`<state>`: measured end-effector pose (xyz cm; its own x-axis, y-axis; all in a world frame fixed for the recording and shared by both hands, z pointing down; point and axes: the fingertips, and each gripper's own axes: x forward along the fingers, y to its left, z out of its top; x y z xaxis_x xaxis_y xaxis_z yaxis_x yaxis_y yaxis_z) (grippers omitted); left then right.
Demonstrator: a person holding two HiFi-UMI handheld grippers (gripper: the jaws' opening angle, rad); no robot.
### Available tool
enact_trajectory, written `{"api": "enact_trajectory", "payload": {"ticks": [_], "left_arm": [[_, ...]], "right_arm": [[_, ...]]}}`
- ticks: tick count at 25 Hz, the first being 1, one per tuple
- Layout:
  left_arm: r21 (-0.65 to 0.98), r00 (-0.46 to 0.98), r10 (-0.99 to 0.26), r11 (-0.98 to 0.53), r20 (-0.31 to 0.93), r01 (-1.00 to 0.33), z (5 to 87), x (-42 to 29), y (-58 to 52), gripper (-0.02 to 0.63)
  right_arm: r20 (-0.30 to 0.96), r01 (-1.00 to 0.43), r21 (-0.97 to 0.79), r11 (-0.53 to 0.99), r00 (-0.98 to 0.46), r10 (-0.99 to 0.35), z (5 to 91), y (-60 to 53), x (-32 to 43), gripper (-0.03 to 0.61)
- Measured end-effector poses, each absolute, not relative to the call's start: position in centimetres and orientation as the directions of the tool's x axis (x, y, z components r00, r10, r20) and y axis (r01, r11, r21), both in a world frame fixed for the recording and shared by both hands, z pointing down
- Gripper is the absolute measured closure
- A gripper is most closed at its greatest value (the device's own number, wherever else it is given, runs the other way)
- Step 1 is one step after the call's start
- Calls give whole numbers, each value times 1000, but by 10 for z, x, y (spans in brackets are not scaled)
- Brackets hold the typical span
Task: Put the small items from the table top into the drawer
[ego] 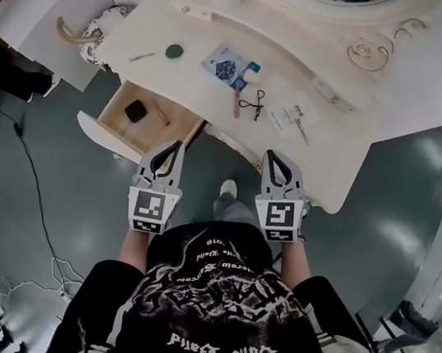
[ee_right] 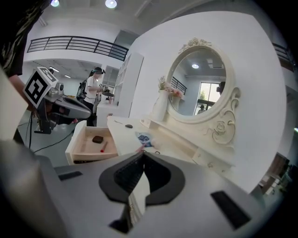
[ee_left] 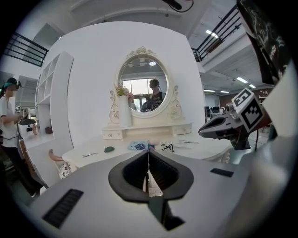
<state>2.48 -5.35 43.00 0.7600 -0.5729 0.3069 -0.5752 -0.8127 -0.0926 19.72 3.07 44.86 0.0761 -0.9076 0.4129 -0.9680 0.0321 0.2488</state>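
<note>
– Cream-painted wood: a curved dressing-table worktop [ego: 186,29] fills the upper middle of the head view. An oval mirror [ee_left: 142,84] stands above it in the left tool's view. Where are the small items?
– Most lie on the worktop. A green disc [ego: 174,51] and a thin metal piece [ego: 141,57] are at upper left. A blue packet [ego: 224,66], a pink stick [ego: 236,104] and a black scissors-like piece [ego: 253,104] are nearer the centre. The drawer [ego: 112,104] is pulled out at the left, below the worktop's edge. It already holds a black block [ego: 136,111] and a red stick [ego: 161,112].
– And the tools?
– The left tool [ego: 176,146] and right tool [ego: 272,156] are both clenched on nothing. They are side by side at frame centre, short of the worktop and aimed at it. I judge the drawer stands out so items can go straight in.
– The room?
– Glossy grey-green floor [ego: 54,178], white walls, and a cable [ego: 34,175] trailing at left.
</note>
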Motion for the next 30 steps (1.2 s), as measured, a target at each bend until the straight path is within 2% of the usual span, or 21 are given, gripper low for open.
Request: {"api": "enact_trajectory", "payload": {"ticks": [18, 30], "left_arm": [[-79, 729, -613, -779, 305, -622, 429, 107, -84, 598], [-96, 726, -616, -778, 306, -621, 427, 124, -96, 597]], "right_arm": [[457, -966, 186, 179, -77, -886, 463, -17, 240, 568], [478, -975, 136, 178, -93, -873, 471, -25, 254, 568]]}}
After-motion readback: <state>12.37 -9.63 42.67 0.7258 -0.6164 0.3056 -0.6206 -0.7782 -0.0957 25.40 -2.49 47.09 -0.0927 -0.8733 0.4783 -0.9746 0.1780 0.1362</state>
